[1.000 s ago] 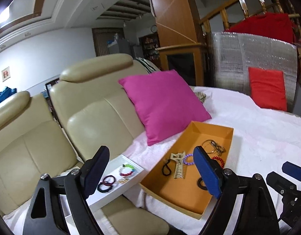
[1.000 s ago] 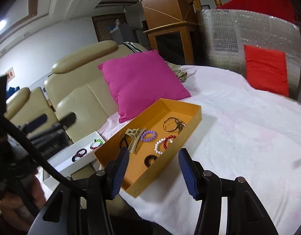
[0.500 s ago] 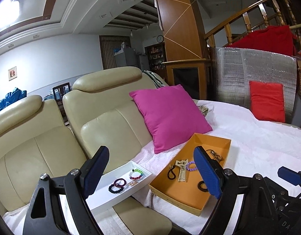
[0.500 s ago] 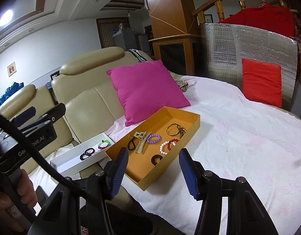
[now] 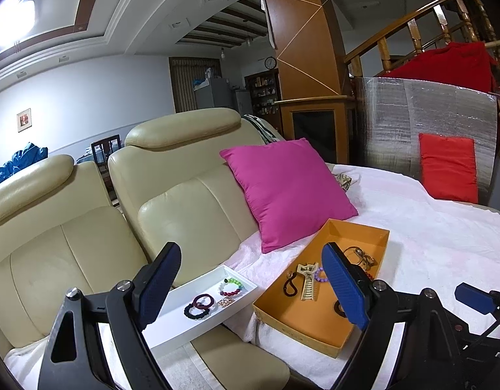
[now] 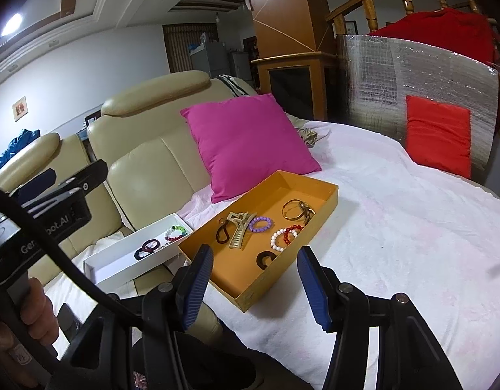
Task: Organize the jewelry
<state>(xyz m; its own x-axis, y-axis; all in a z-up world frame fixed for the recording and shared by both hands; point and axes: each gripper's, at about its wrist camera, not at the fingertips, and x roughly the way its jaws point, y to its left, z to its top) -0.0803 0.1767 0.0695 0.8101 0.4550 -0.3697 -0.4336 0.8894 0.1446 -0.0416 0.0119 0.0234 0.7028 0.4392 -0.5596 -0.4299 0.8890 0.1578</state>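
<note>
An orange tray [image 6: 318,217] lies on the white-covered bed and holds a gold hair claw [image 6: 238,229], a purple bead bracelet [image 6: 259,223], a red and white bead bracelet [image 6: 287,234], gold bangles [image 6: 295,209] and dark rings. It also shows in the left wrist view [image 5: 298,325]. A white tray [image 5: 188,320] beside it holds dark hair ties [image 5: 199,305] and a beaded bracelet [image 5: 232,287]. My left gripper [image 5: 250,287] is open and empty, held back above both trays. My right gripper [image 6: 255,287] is open and empty, in front of the orange tray's near corner.
A magenta cushion [image 5: 287,191] leans on the cream leather sofa [image 5: 172,201] behind the trays. A red cushion [image 6: 438,135] rests against a silver foil panel [image 6: 412,74] at the back right. White bed cover [image 6: 412,234] spreads to the right.
Both grippers have pulled back and up from the trays, so the trays look smaller and lower. Both stay open and empty.
</note>
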